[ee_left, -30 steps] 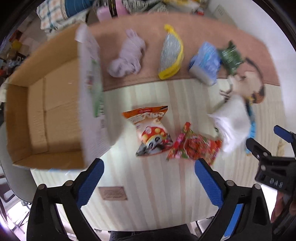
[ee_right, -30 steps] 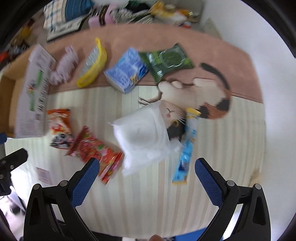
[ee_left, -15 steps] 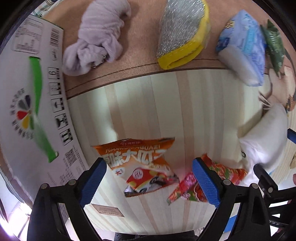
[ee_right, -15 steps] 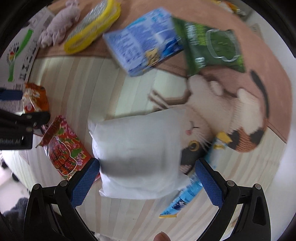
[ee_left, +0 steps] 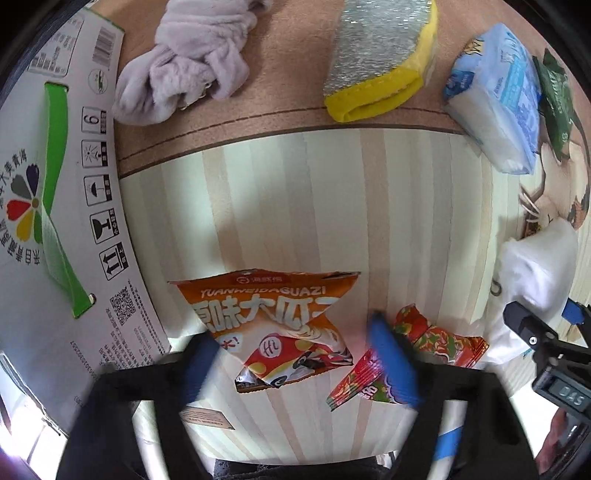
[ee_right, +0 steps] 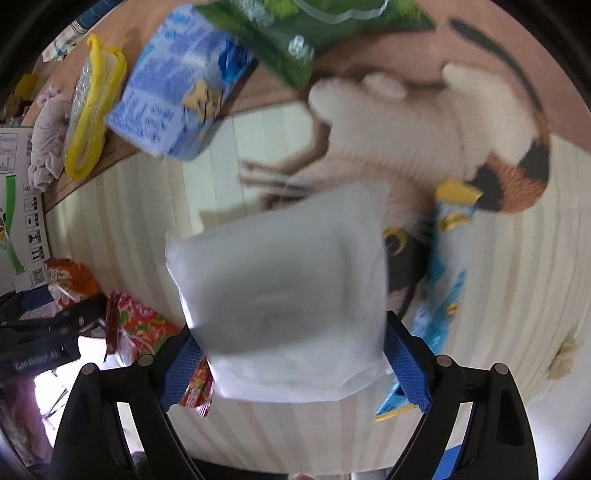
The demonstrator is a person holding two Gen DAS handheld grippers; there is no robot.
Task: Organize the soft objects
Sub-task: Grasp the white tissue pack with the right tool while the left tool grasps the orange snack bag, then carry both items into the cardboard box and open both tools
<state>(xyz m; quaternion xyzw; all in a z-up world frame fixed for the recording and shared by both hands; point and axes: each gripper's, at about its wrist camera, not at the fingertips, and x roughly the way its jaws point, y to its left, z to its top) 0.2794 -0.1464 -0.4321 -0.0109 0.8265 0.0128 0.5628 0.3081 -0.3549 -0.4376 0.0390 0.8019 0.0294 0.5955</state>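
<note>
In the left wrist view my left gripper (ee_left: pixel 295 362) is open, its blue pads on either side of an orange snack bag (ee_left: pixel 273 325) lying on the striped table. A red patterned bag (ee_left: pixel 406 354) lies just right of it. In the right wrist view my right gripper (ee_right: pixel 295 369) is open around a white soft pack (ee_right: pixel 288 295), one pad on each side of its near end. I cannot tell whether the pads touch it. The white pack also shows at the right edge of the left wrist view (ee_left: pixel 535 266).
A cardboard box flap (ee_left: pixel 55 221) stands at the left. On the brown mat lie a lilac cloth (ee_left: pixel 184 74), a yellow and silver sponge (ee_left: pixel 376 59), a blue tissue pack (ee_right: pixel 181 92) and a green bag (ee_right: pixel 314 29). A blue stick pack (ee_right: pixel 439 295) lies beside a cat picture (ee_right: pixel 443 122).
Both grippers have come down closer to the table. The left now straddles the orange bag and its fingers have narrowed. The right has closed in around the white pack.
</note>
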